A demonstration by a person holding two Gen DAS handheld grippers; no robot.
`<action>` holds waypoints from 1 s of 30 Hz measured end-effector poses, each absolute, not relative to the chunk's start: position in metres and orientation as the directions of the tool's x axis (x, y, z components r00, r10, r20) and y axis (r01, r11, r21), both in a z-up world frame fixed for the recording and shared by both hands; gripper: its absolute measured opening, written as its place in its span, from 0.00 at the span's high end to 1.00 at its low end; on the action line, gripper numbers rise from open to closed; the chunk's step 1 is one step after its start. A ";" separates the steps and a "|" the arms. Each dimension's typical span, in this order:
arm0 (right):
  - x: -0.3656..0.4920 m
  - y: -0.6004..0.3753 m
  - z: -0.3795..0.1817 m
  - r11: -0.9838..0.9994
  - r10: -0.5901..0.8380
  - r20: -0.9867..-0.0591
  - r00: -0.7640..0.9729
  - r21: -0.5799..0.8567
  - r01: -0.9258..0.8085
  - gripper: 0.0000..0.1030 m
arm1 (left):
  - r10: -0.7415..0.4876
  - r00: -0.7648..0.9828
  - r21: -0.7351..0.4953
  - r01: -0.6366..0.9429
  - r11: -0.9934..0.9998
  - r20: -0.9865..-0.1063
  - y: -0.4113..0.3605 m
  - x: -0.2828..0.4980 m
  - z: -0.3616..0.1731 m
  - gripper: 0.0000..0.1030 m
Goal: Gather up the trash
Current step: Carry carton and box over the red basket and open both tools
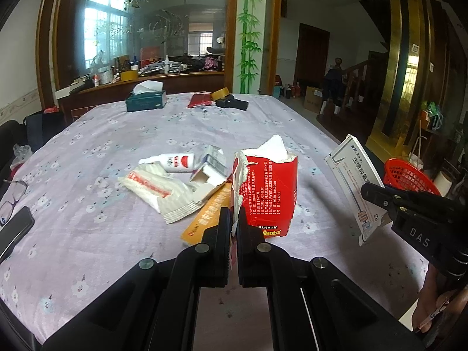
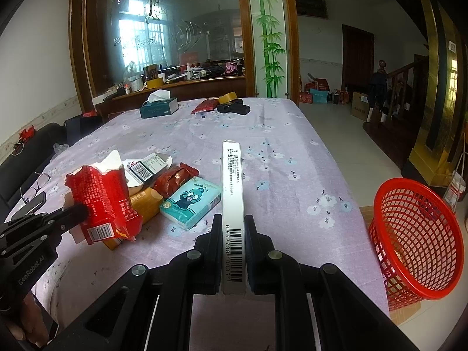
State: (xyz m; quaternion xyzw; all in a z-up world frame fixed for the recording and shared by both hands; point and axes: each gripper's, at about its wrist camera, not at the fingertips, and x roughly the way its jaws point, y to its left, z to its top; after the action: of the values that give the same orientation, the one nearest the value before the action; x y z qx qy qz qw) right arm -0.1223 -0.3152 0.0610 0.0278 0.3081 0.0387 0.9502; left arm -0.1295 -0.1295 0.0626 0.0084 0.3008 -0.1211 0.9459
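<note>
Grip on both sides is the weak point. The left gripper [image 1: 233, 228] is clamped on the torn wall of a red carton [image 1: 267, 188], holding only a thin ragged flap near its base, so the card could tear further or the carton swing and slip out. The right gripper [image 2: 233, 231] pinches a flat white box [image 2: 232, 193] by its narrow edges; the box sticks out far ahead of the jaws, and a quick turn could lever it loose.

More trash lies on the lilac tablecloth [image 2: 292, 152] just left of the two loads: a white bottle [image 1: 172, 162], an orange box [image 2: 146, 204], a blue tissue pack [image 2: 190, 201]. A low sweep could scatter them.

To the right the table edge falls away to bare tiled floor, where a red mesh basket [image 2: 415, 239] stands tilted, mouth toward the table. That side is clear for moving, but a short drop would land on the floor beside the basket.
</note>
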 end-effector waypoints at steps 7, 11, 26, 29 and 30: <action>-0.131 -0.347 0.071 0.992 0.081 -0.559 0.825 0.129 -0.011 0.86 | -0.274 0.776 -0.055 0.296 0.954 -0.568 -0.155 -0.125 0.070 0.97; -0.139 -0.375 0.077 0.988 0.046 -0.545 0.837 0.151 0.044 0.86 | -0.328 0.754 -0.065 0.356 0.932 -0.569 -0.179 -0.122 0.077 0.97; -0.182 -0.510 0.097 0.920 -0.157 -0.497 0.854 0.242 0.310 0.86 | -0.546 0.573 -0.120 0.614 0.780 -0.611 -0.312 -0.110 0.096 0.97; -0.187 -0.530 0.096 0.903 -0.186 -0.499 0.847 0.253 0.347 0.86 | -0.567 0.545 -0.124 0.644 0.755 -0.618 -0.343 -0.104 0.096 0.97; -0.188 -0.536 0.094 0.899 -0.192 -0.501 0.844 0.256 0.357 0.86 | -0.575 0.530 -0.129 0.655 0.744 -0.624 -0.355 -0.101 0.095 0.97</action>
State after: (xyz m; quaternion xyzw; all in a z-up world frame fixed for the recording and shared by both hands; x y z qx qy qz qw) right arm -0.1877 -0.5356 0.0940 0.1722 0.2389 -0.1452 0.9446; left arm -0.1009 -0.3546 0.0951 0.0607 0.3328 -0.3523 0.8726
